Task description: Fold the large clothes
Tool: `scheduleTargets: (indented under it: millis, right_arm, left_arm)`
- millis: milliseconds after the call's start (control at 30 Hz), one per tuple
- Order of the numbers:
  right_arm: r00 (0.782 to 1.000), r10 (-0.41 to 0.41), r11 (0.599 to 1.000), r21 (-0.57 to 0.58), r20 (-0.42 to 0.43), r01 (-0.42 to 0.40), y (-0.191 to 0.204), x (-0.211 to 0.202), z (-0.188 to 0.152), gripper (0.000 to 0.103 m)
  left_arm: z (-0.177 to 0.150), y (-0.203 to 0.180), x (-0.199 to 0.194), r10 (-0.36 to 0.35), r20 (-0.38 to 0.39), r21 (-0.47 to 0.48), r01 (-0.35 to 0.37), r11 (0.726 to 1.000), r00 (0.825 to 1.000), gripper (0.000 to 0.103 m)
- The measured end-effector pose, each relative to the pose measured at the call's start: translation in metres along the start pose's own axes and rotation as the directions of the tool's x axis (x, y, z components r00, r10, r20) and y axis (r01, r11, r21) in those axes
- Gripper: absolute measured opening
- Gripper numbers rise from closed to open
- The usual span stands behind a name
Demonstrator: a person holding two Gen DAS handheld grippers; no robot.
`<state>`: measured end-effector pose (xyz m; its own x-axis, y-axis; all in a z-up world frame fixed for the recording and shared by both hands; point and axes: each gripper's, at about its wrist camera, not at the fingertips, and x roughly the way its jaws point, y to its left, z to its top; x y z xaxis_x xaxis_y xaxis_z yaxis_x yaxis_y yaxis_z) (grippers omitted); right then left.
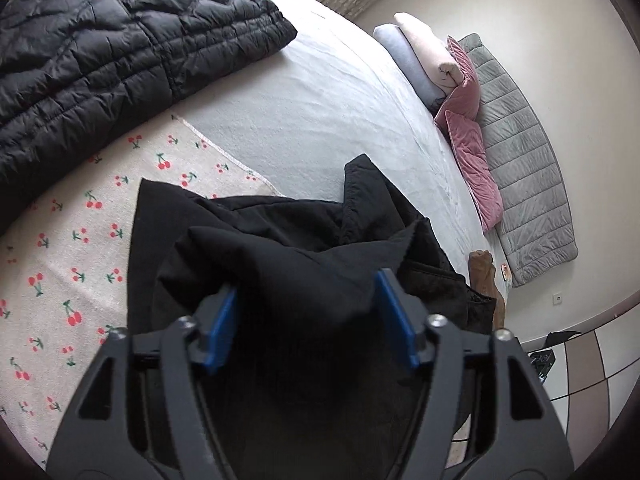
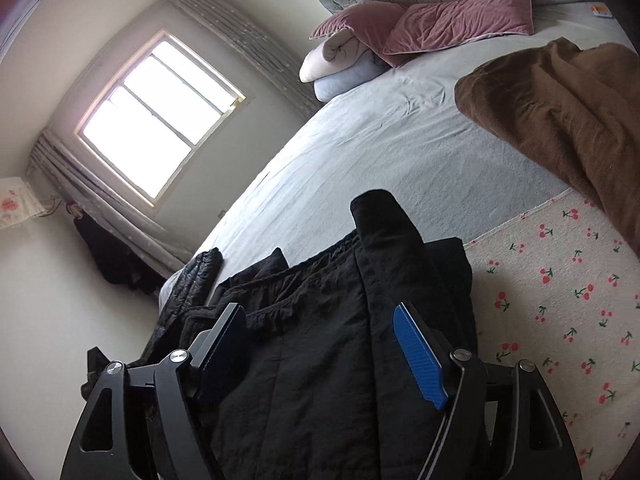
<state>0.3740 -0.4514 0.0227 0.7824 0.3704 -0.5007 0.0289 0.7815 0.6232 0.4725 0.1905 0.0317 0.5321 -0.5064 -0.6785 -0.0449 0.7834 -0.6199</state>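
A crumpled black garment [image 1: 280,232] lies on the bed, partly on a cherry-print cloth [image 1: 60,260]. My left gripper [image 1: 307,284] stands open just above it, and a raised fold of the black cloth sits loosely between its blue pads [image 1: 394,308]. In the right wrist view the same black garment [image 2: 320,360] shows a gathered hem and a seam. My right gripper [image 2: 318,310] is open over it, with cloth lying between its wide-set pads [image 2: 418,352] and neither pad pinching it.
A black quilted jacket [image 1: 100,52] lies folded at the far left of the pale bed sheet [image 1: 320,100]. A brown garment [image 2: 560,112] is heaped on the right. Pink pillows [image 2: 460,24] and rolled bedding [image 2: 332,60] sit at the headboard. A window [image 2: 156,120] is beyond the bed.
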Motion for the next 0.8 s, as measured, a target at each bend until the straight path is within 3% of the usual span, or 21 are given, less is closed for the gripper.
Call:
scheduleTargets:
  millis: [100,200,267,333,433,467,500,533,567,600,633,667,733,800]
  right_arm:
    - [0.996,-0.084,0.994,-0.071,0.005,0.084,0.014,-0.021,-0.003,0.079]
    - [0.986,-0.167,0.972,-0.169,-0.021,0.161,0.031,-0.019,-0.019,0.079]
    - [0.966,-0.259,0.935,-0.255,-0.012,0.247,0.042,-0.007,-0.03,0.079]
    - [0.922,-0.386,0.871,-0.321,0.023,0.373,0.044,0.007,-0.036,0.079]
    - [0.863,-0.504,0.8,-0.352,0.044,0.486,0.028,0.03,-0.032,0.079]
    - [0.846,-0.532,0.785,-0.35,0.043,0.511,0.02,0.037,-0.03,0.078]
    - [0.837,-0.545,0.78,-0.343,0.036,0.523,0.013,0.043,-0.029,0.076]
    - [0.843,-0.538,0.791,-0.33,0.025,0.515,0.006,0.048,-0.029,0.063]
    - [0.858,-0.513,0.814,-0.316,0.006,0.488,0.0,0.052,-0.029,0.032]
    - [0.873,-0.487,0.832,-0.31,-0.015,0.459,-0.002,0.057,-0.03,0.019]
    - [0.87,-0.493,0.821,-0.321,0.015,0.472,0.001,0.057,-0.032,0.01]
    - [0.86,-0.506,0.797,-0.343,0.068,0.496,0.008,0.055,-0.032,0.007]
    - [0.835,-0.522,0.757,-0.357,0.175,0.548,0.024,0.047,-0.025,0.006]
    - [0.805,-0.528,0.726,-0.348,0.271,0.593,0.04,0.038,-0.01,0.006]
  left_arm:
    - [-0.008,-0.013,-0.033,0.053,0.095,0.091,-0.062,0.994,0.994,0.085]
    - [-0.026,-0.026,-0.034,0.127,0.073,0.186,-0.139,0.973,0.989,0.085]
    - [-0.037,-0.034,-0.023,0.192,0.067,0.271,-0.203,0.941,0.979,0.085]
    - [-0.042,-0.032,-0.009,0.301,0.1,0.327,-0.317,0.89,0.948,0.085]
    - [-0.035,-0.013,0.015,0.461,0.129,0.35,-0.476,0.807,0.878,0.083]
    - [-0.032,-0.004,0.024,0.485,0.107,0.338,-0.491,0.803,0.868,0.073]
    - [-0.031,0.005,0.031,0.475,0.068,0.317,-0.47,0.824,0.878,0.059]
    - [-0.029,0.011,0.037,0.441,0.031,0.291,-0.43,0.855,0.897,0.052]
    - [-0.029,0.014,0.039,0.414,0.026,0.273,-0.404,0.873,0.91,0.033]
    - [-0.029,0.011,0.039,0.404,0.04,0.271,-0.399,0.876,0.914,0.011]
    - [-0.029,0.005,0.037,0.406,0.072,0.276,-0.409,0.87,0.911,0.007]
    - [-0.028,-0.004,0.031,0.401,0.13,0.283,-0.421,0.862,0.907,0.006]
    - [-0.023,-0.024,0.01,0.337,0.269,0.291,-0.409,0.865,0.902,0.006]
    - [-0.012,-0.04,-0.009,0.266,0.4,0.279,-0.393,0.876,0.877,0.006]
